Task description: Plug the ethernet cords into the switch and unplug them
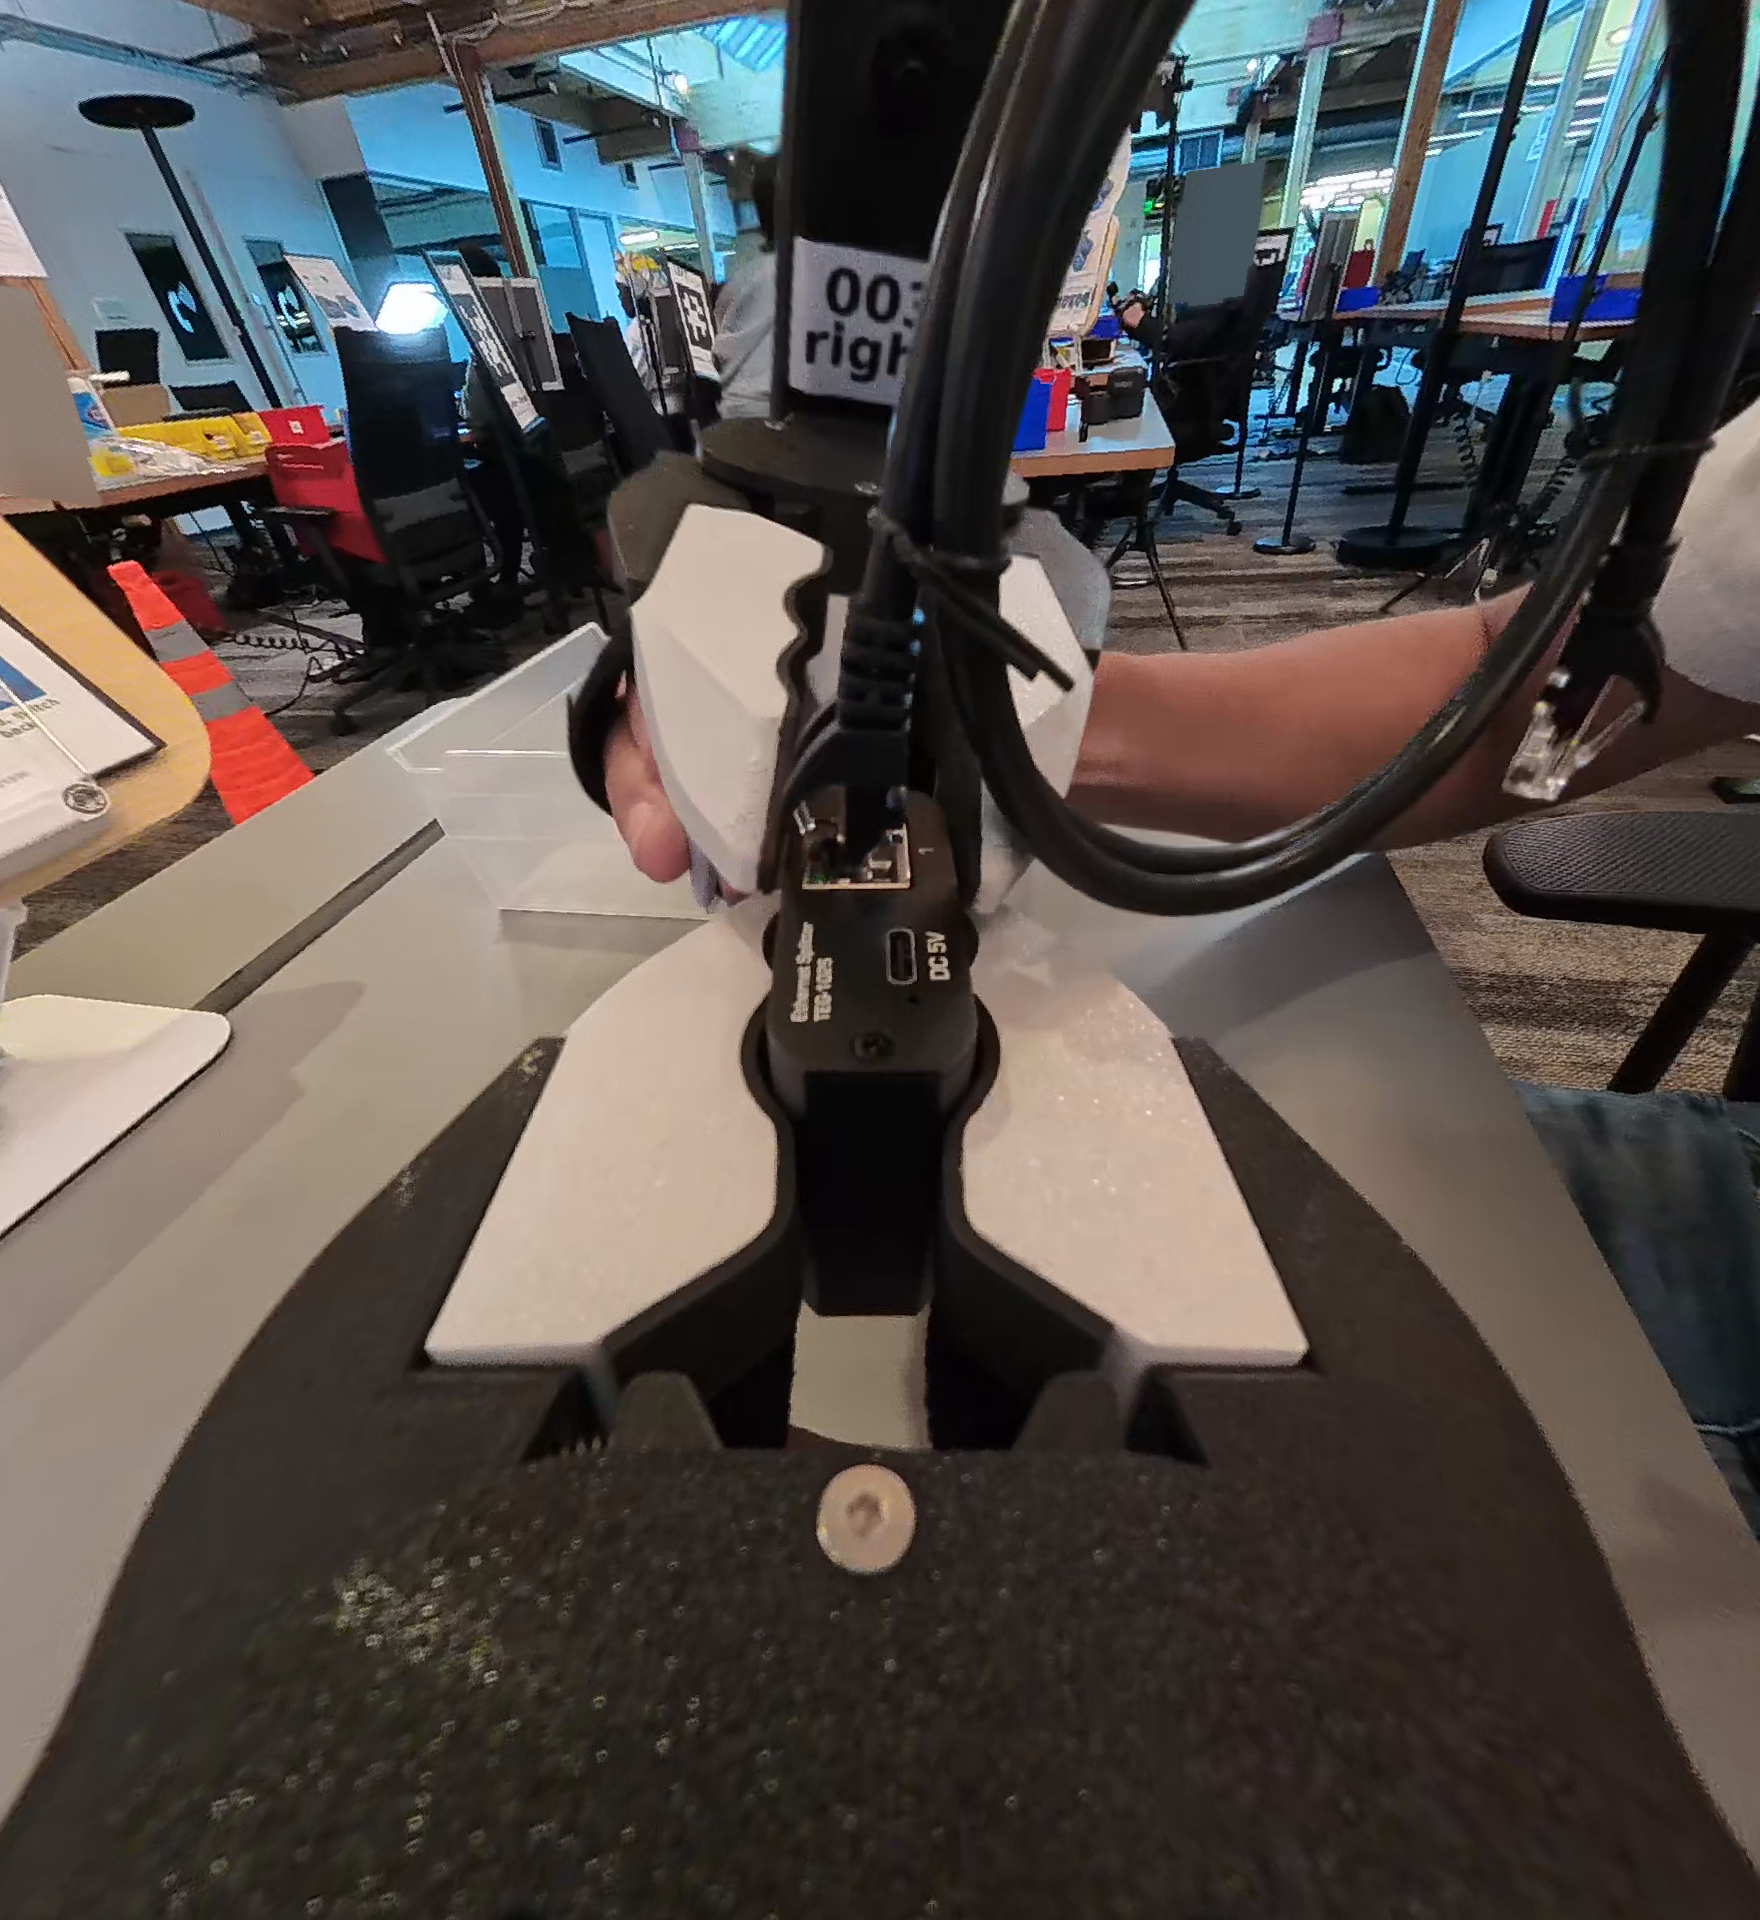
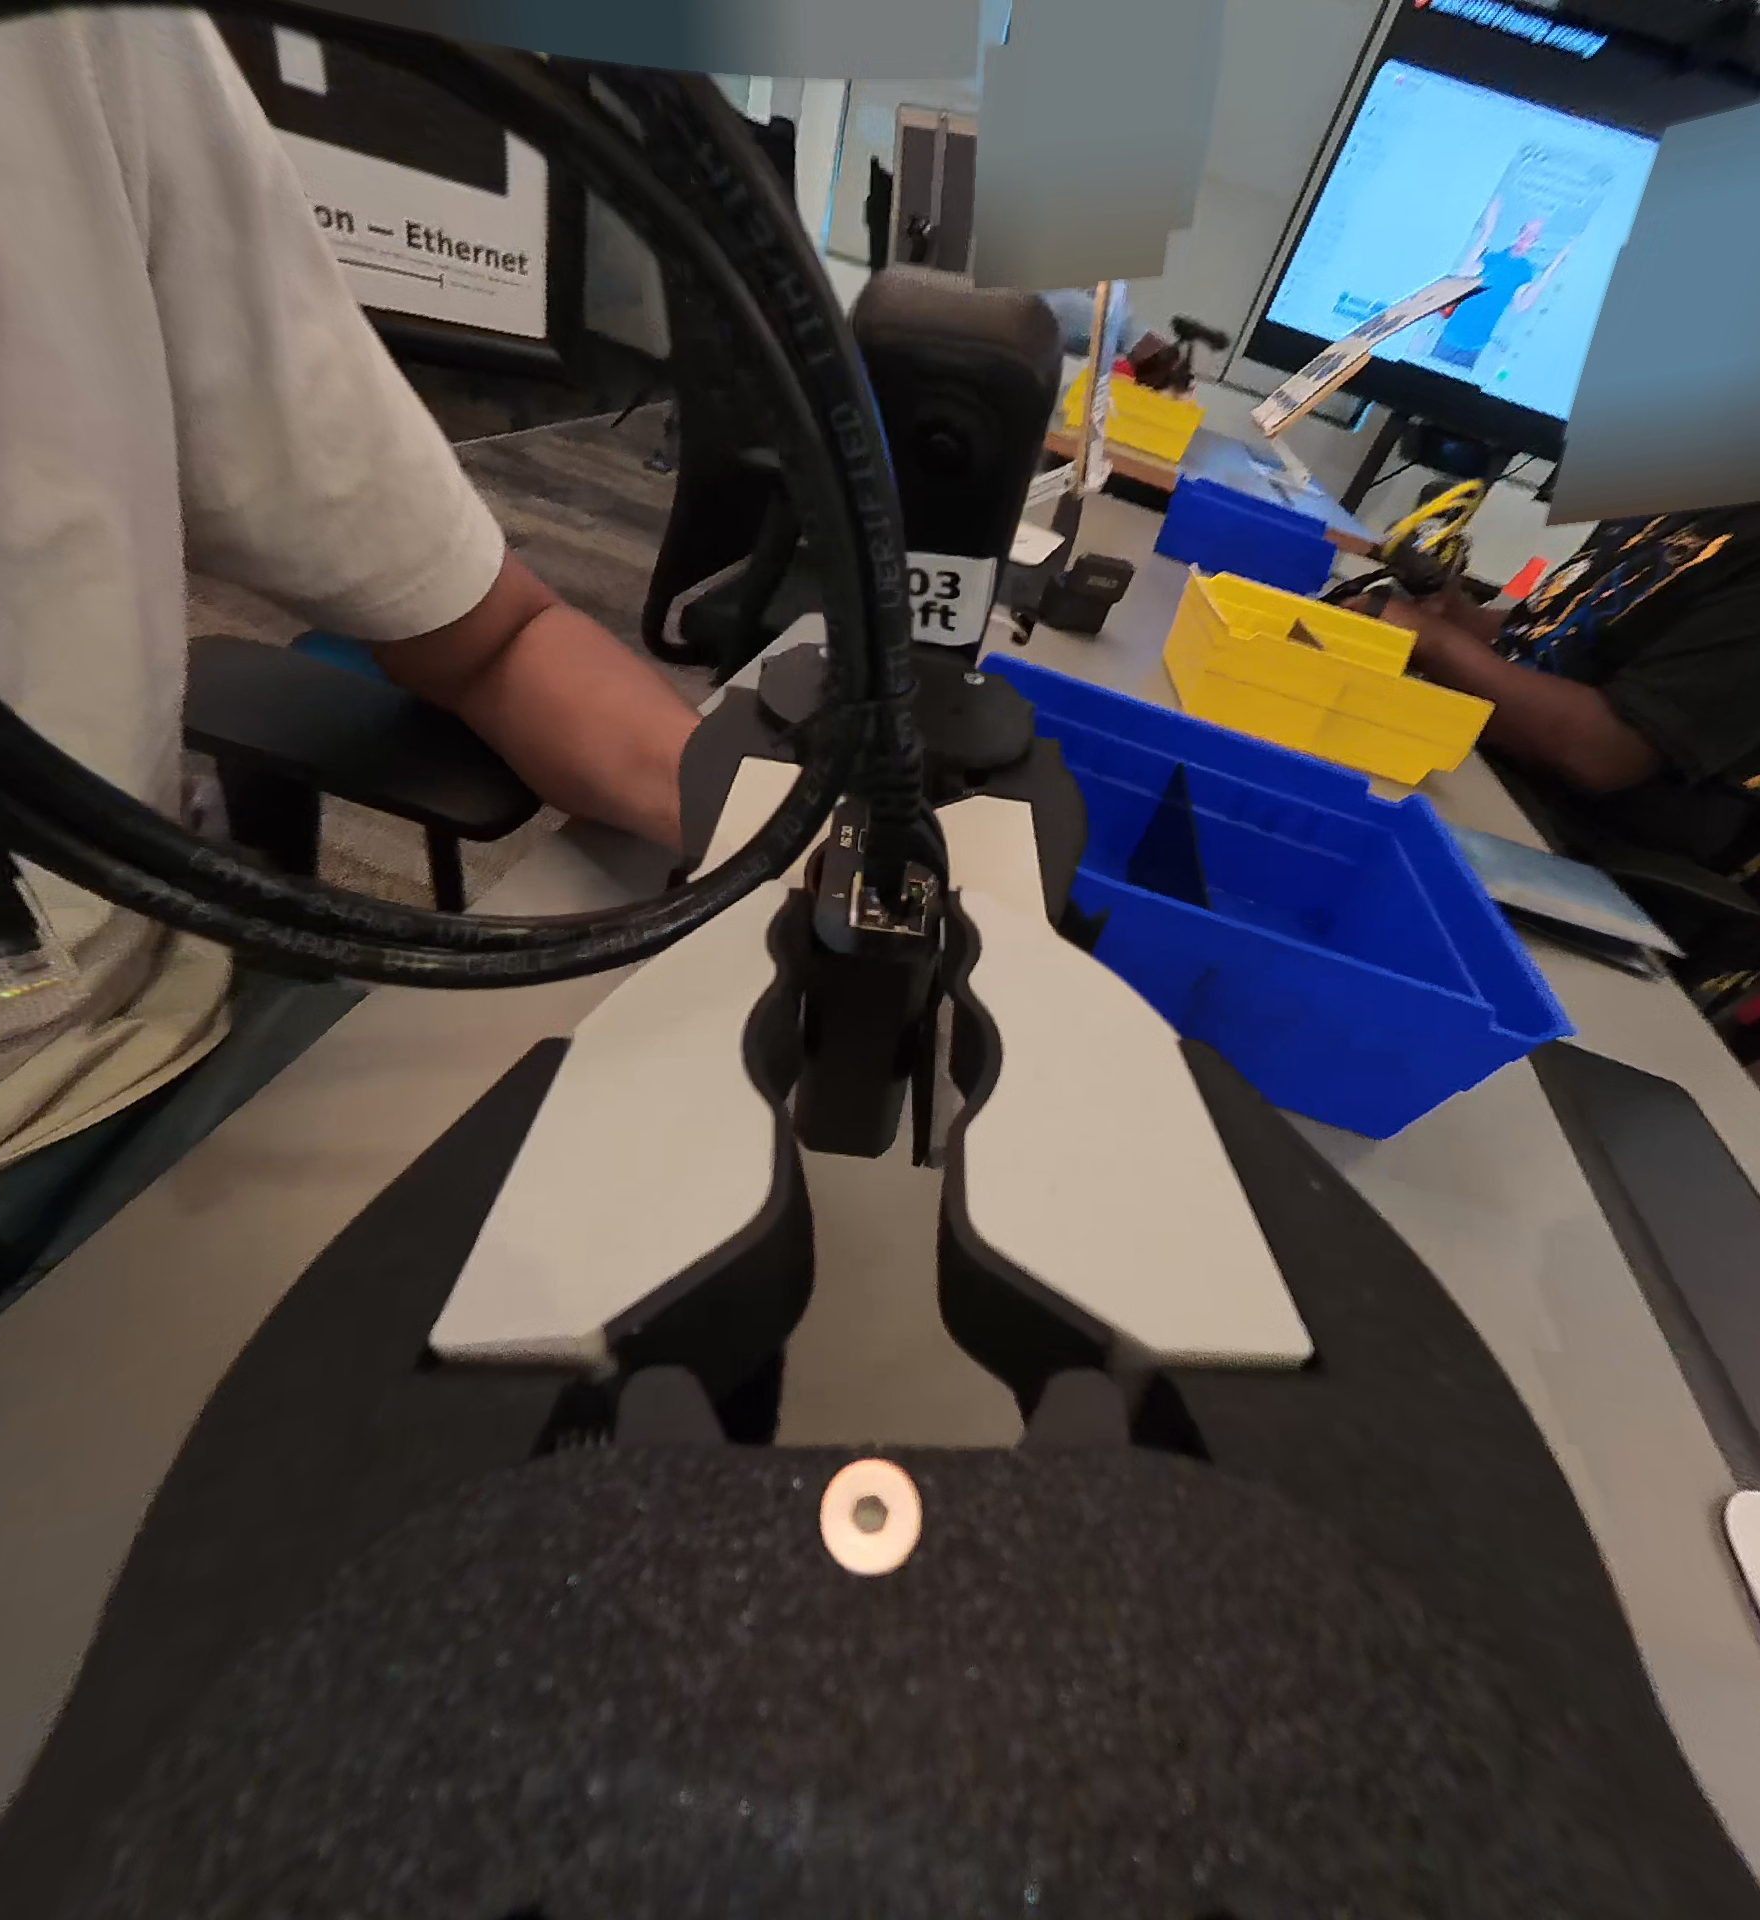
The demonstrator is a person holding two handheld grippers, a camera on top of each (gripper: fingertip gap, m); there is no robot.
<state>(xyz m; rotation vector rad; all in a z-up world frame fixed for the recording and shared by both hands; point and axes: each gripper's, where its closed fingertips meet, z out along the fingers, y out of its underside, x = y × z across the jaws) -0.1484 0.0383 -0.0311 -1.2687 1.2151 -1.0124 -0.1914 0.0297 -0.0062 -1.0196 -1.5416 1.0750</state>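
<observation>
Left tool (image 1: 871,997): clamped on the black switch (image 1: 871,977), held off the desk (image 1: 232,935).
Right tool (image 2: 871,997): your jaws pinch narrow around the same switch from the opposite end.
Progress: one black ethernet cord (image 1: 881,665) is seated in a port; its second, clear plug (image 1: 1567,743) dangles free to the left tool's right. Plugging appears partly done; unplugging remains.
Orientation: the switch's long axis runs between your two tools; the occupied port faces up, cord rising out of it.

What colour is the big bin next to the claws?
Bright blue. The bin shows best in the right wrist view, on the table beside the yellow bin.
</observation>
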